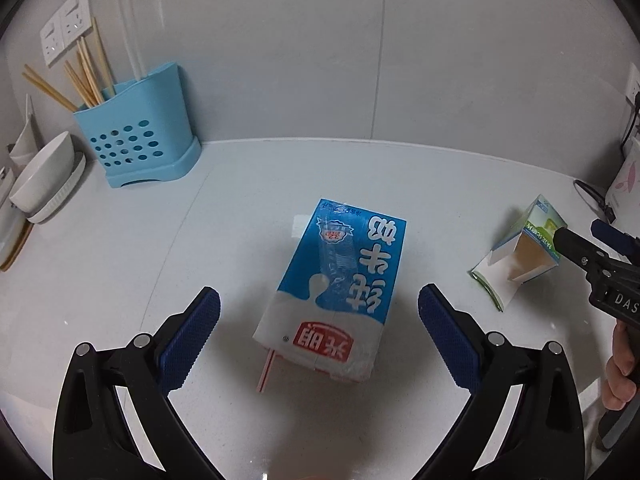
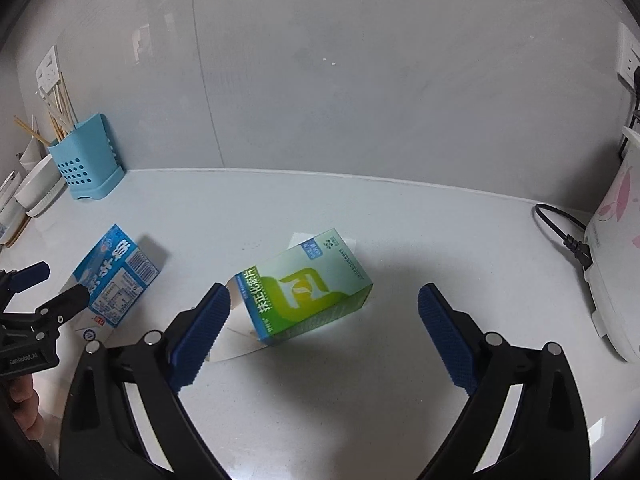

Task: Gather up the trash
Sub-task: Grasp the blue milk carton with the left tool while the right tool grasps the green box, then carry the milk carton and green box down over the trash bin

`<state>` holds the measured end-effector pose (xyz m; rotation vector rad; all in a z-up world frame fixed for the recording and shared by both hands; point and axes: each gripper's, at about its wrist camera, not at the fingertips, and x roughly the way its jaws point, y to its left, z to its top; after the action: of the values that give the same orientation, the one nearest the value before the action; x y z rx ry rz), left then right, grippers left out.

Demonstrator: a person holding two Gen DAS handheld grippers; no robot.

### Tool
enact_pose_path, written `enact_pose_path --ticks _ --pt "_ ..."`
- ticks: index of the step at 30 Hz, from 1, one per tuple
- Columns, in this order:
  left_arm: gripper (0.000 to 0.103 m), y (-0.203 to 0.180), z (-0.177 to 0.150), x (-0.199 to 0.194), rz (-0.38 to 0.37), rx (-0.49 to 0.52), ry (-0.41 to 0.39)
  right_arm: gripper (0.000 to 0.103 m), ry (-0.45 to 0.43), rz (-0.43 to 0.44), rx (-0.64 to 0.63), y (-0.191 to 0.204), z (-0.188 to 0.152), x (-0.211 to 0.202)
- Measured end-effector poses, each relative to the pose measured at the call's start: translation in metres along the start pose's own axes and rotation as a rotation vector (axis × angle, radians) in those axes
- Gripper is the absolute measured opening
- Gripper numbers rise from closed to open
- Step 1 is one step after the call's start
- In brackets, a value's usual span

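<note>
A blue and white milk carton [image 1: 340,284] lies flat on the white counter, a red-striped straw [image 1: 267,372] at its near end. My left gripper [image 1: 319,338] is open, its jaws on either side of the carton's near end, not touching. A green and blue medicine box [image 2: 308,284] with an open flap lies on the counter. My right gripper [image 2: 324,328] is open just in front of it, the left finger near the flap. The box also shows in the left wrist view [image 1: 524,248], and the carton in the right wrist view [image 2: 116,276].
A blue utensil holder [image 1: 140,136] with chopsticks stands at the back left by the wall, white bowls [image 1: 44,176] beside it. A white appliance [image 2: 616,248] with a black cord [image 2: 560,228] sits at the right. Wall sockets [image 1: 64,24] are on the left.
</note>
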<state>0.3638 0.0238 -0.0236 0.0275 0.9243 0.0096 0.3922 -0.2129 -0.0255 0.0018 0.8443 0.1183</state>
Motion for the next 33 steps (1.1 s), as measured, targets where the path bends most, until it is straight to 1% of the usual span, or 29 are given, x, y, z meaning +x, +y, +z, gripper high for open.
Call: enact_pose_path --ticks 4,10,16,19,20,21,22,24,27,33 --pt "0.097 0.001 0.002 0.017 0.001 -0.015 0.018 0.091 -0.023 0.048 0.018 -0.002 0.001 0.009" --pt "0.097 0.000 0.002 0.027 0.023 -0.001 0.010 0.091 -0.032 0.048 0.006 0.001 -0.003 0.020" --pt "0.096 -0.001 0.002 0.039 0.033 0.007 0.053 0.091 -0.012 0.026 -0.022 0.006 -0.005 0.030" --pt "0.091 0.000 0.001 0.041 0.032 -0.001 0.069 0.091 -0.007 0.020 -0.031 0.006 -0.006 0.034" --pt "0.087 0.000 0.001 0.041 0.032 -0.005 0.074 0.089 -0.009 0.025 -0.026 0.006 -0.006 0.034" --pt "0.081 0.001 0.000 0.042 0.031 -0.008 0.079 0.084 -0.011 0.030 -0.021 0.006 -0.005 0.035" --pt "0.077 0.001 0.000 0.043 0.026 -0.009 0.088 0.081 -0.013 0.030 -0.015 0.005 -0.005 0.034" --pt "0.070 0.001 -0.001 0.042 0.013 -0.016 0.093 0.079 -0.018 0.029 0.000 0.000 -0.005 0.033" --pt "0.064 0.000 -0.002 0.039 -0.010 -0.020 0.088 0.079 -0.026 0.027 0.015 -0.004 -0.005 0.032" --pt "0.062 -0.004 -0.001 0.030 -0.004 -0.008 0.050 0.079 -0.064 0.026 0.027 -0.007 -0.004 0.021"
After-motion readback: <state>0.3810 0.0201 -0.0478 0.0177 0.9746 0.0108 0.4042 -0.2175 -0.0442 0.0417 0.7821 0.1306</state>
